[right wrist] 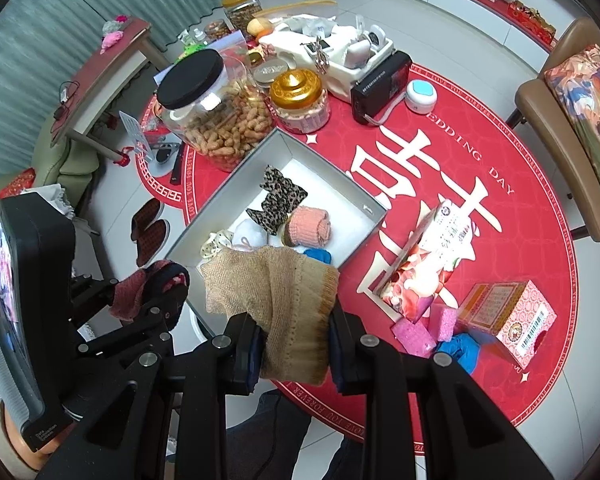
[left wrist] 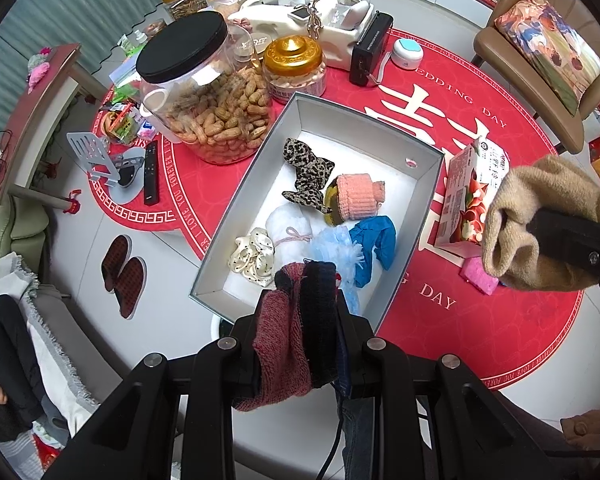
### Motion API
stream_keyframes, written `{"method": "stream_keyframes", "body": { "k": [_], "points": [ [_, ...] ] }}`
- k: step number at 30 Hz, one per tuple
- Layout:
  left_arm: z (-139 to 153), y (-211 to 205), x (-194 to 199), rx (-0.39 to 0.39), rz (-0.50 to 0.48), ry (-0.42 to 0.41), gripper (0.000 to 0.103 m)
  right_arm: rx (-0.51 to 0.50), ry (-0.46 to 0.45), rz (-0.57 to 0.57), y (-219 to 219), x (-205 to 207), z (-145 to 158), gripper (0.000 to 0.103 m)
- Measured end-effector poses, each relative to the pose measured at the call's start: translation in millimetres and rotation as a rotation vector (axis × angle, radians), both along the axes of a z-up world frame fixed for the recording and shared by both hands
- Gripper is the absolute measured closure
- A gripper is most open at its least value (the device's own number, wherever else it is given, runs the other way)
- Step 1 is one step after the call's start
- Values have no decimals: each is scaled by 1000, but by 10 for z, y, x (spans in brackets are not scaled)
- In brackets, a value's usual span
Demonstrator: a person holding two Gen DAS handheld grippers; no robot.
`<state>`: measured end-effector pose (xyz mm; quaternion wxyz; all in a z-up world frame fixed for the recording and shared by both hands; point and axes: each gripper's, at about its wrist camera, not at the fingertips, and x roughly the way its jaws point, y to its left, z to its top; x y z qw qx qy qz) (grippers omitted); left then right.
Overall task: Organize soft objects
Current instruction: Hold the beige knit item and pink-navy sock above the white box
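Note:
My left gripper (left wrist: pixel 300 320) is shut on a maroon and black knitted sock (left wrist: pixel 288 344), held above the near edge of a grey open box (left wrist: pixel 252 184). Inside the box lie a leopard-print cloth (left wrist: pixel 308 176), a pink rolled sock (left wrist: pixel 356 196), a white bundle (left wrist: pixel 288 228), a dotted cream scrunchie (left wrist: pixel 252 256), a pale blue piece (left wrist: pixel 336 248) and a blue cloth (left wrist: pixel 374 240). My right gripper (right wrist: pixel 296 336) is shut on a beige knitted sock (right wrist: pixel 284 304), hanging over the box's near corner (right wrist: pixel 340 264); the left wrist view shows that beige sock (left wrist: pixel 540 220) at the far right.
A red round mat (left wrist: pixel 480 320) covers the white table. A large peanut jar (left wrist: pixel 204 92), a gold-lidded jar (left wrist: pixel 296 64), a black radio (left wrist: pixel 370 48) and a white tray (left wrist: pixel 340 28) stand behind the box. A tissue box (right wrist: pixel 424 256), a pink carton (right wrist: pixel 508 316) and pink sponges (right wrist: pixel 416 332) lie right.

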<state>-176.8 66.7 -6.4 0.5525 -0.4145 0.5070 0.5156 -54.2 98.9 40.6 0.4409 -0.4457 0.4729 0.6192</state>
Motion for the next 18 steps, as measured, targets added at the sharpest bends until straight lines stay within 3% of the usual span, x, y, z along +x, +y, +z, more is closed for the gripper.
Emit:
{"method": "stream_keyframes", "body": {
  "k": [18],
  "points": [
    [-261,2,-140,-27,49,-71,75,-66,-97,45,-21,-134,-208,74]
  ]
}}
